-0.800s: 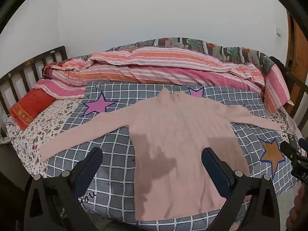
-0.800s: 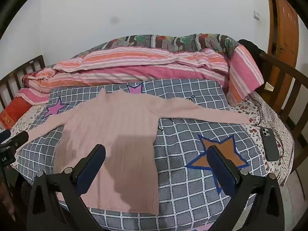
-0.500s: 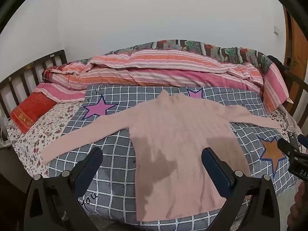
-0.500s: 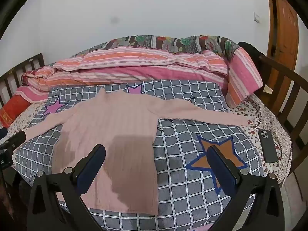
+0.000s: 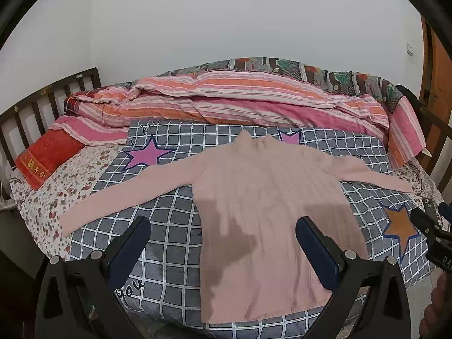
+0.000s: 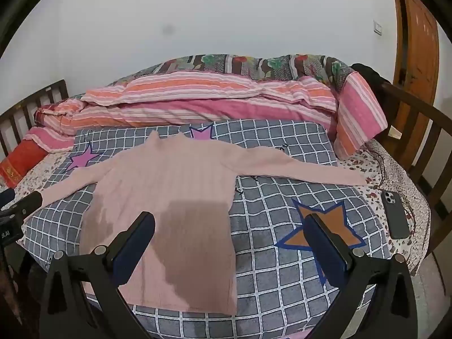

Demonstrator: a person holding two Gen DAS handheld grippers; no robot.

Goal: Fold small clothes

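A pale pink ribbed sweater [image 5: 268, 197] [image 6: 169, 186] lies flat on a grey checked blanket [image 5: 169, 240] [image 6: 282, 240] on the bed, collar toward the far side and both sleeves stretched out sideways. My left gripper [image 5: 223, 231] hovers above the sweater's near hem, open, nothing between its fingers. My right gripper [image 6: 230, 231] hangs over the sweater's right edge and the blanket, also open and empty. Each gripper shows at the edge of the other's view. Shadows darken the sweater's lower half.
A striped pink and orange quilt [image 5: 240, 99] is bunched along the far side of the bed. A red pillow [image 5: 45, 155] lies at the left by the wooden headboard [image 5: 34, 113]. A dark phone [image 6: 394, 214] rests on the floral sheet at the right, near a wooden rail [image 6: 418, 118].
Both grippers have drawn back and tilted up slightly, so the sweater and bed sit a little lower in both views. Both stay open; the sweater has not moved.
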